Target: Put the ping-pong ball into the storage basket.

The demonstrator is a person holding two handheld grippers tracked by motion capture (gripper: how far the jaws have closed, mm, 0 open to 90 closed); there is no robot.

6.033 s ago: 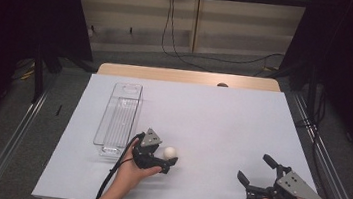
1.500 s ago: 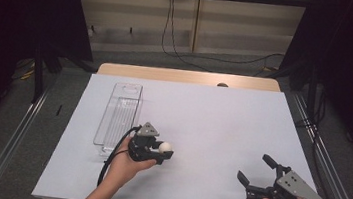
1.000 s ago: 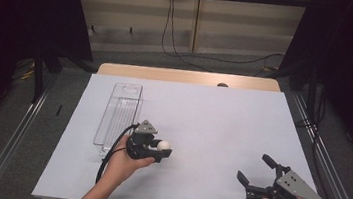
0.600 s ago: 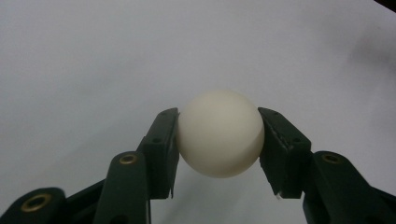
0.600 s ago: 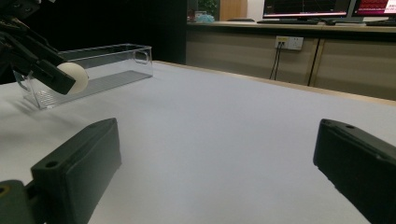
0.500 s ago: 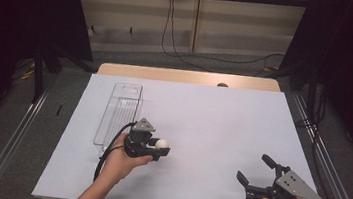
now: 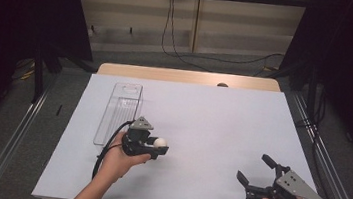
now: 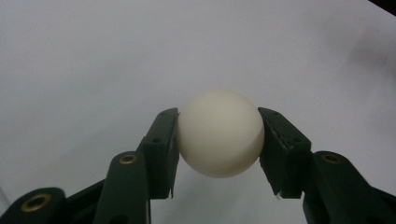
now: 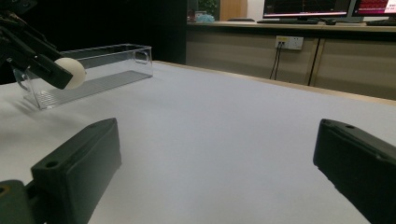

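Note:
A white ball (image 8: 219, 133) is clamped between the two black jaws of my left gripper (image 7: 157, 146), which is shut on it and held a little above the white table. In the high view the ball (image 7: 160, 142) sits just right of a clear plastic bin (image 7: 118, 113). The right gripper view shows the ball (image 9: 71, 73) in front of that bin (image 9: 93, 74). My right gripper (image 7: 256, 171) rests low at the table's front right, jaws wide apart with nothing between them.
The white table top (image 7: 212, 118) stretches between both grippers. A wooden edge (image 7: 187, 76) runs along its far side. Metal rails (image 7: 13, 141) flank the table, and cables (image 7: 180, 49) lie on the floor behind it.
My left gripper has carried the ball up and toward the clear bin, away from the table's front. The right gripper has stayed in place.

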